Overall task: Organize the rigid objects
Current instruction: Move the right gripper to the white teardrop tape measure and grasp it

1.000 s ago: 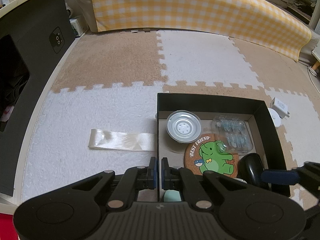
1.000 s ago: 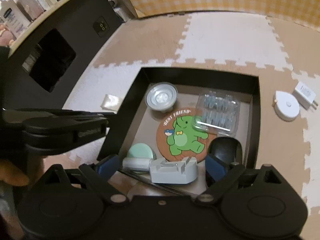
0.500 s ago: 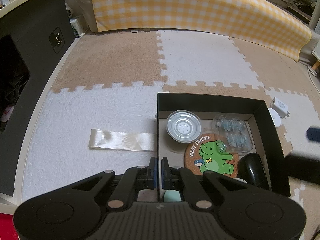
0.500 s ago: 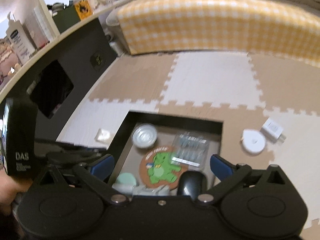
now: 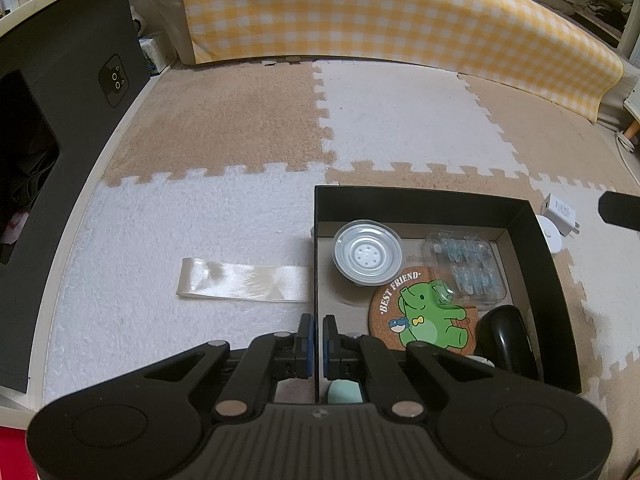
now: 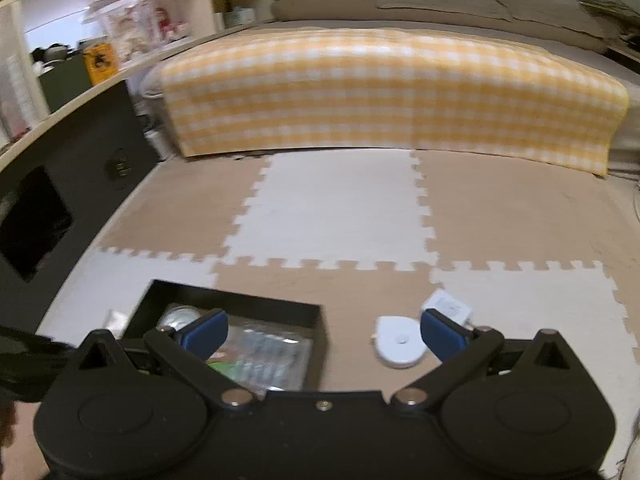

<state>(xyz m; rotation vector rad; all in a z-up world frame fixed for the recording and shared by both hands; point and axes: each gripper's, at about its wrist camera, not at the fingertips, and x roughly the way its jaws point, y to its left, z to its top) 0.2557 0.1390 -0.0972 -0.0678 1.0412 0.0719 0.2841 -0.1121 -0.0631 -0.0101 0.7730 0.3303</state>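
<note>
Black box (image 5: 552, 264) wall pinched by our left gripper (image 5: 315, 334); right gripper (image 6: 324, 332) wide open, empty, should drop onto the white puck (image 6: 398, 342) next.

Left gripper (image 5: 315, 338) low, fingers pinched nearly together, narrow gap between pads. Right gripper (image 6: 323, 334) raised, fingers spread wide, nothing between them.

Floor (image 5: 240, 128): interlocking foam mat tiles, tan and white. Directly on it: black open box (image 5: 556, 288), near right; cream ribbon strip (image 5: 244, 282) just left of box, touching its wall; white round device (image 6: 400, 342) and white plug adapter (image 5: 560, 213) just right of box.
</note>
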